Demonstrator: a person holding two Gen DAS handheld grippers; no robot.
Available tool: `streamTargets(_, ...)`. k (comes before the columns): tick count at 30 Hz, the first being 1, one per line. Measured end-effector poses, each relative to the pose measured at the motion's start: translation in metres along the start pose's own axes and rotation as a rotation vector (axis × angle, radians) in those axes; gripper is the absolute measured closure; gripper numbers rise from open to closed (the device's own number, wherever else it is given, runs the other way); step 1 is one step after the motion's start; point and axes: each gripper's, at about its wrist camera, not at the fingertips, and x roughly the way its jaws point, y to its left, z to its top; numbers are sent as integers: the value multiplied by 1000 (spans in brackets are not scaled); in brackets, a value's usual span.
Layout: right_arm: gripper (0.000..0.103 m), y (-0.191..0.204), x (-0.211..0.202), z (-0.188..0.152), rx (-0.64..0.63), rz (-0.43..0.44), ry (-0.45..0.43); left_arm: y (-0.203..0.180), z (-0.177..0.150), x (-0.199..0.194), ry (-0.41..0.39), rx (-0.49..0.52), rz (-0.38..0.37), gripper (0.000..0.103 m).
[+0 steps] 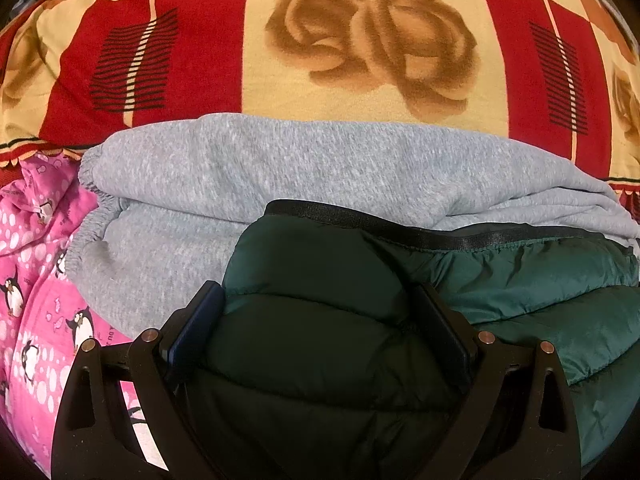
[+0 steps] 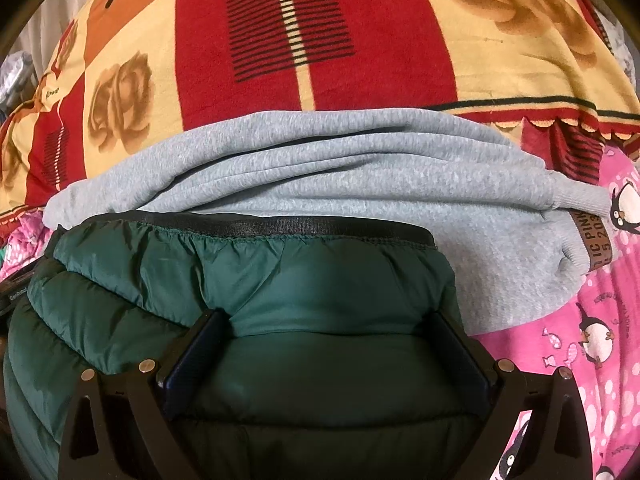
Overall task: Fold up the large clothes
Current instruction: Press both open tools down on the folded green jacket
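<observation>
Green puffer jacket padding is seen bulging between the spread fingers of the left gripper and the right gripper, whether pinched cannot be told, its black-trimmed hem running crosswise just ahead, laid upon the folded grey sweatshirt on the patterned blanket.

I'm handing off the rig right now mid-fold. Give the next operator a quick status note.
Left tongs: open, astride the puffy green jacket.
Right tongs: open, astride the same jacket near its black-trimmed edge.
The jacket lies on the folded grey sweatshirt, over the pink penguin fabric and rose blanket.
Done: sweatshirt looks folded.
Left: probably finish folding the jacket.
</observation>
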Motion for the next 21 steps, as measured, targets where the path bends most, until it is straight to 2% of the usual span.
streamTargets(7, 2, 3, -3, -1, -18, -32, -22, -1, 0, 1, 1, 6, 7, 7)
streamTargets(21, 2, 2, -3, -1, -13, -31, -24, 0, -1, 1, -2, -14, -7, 7)
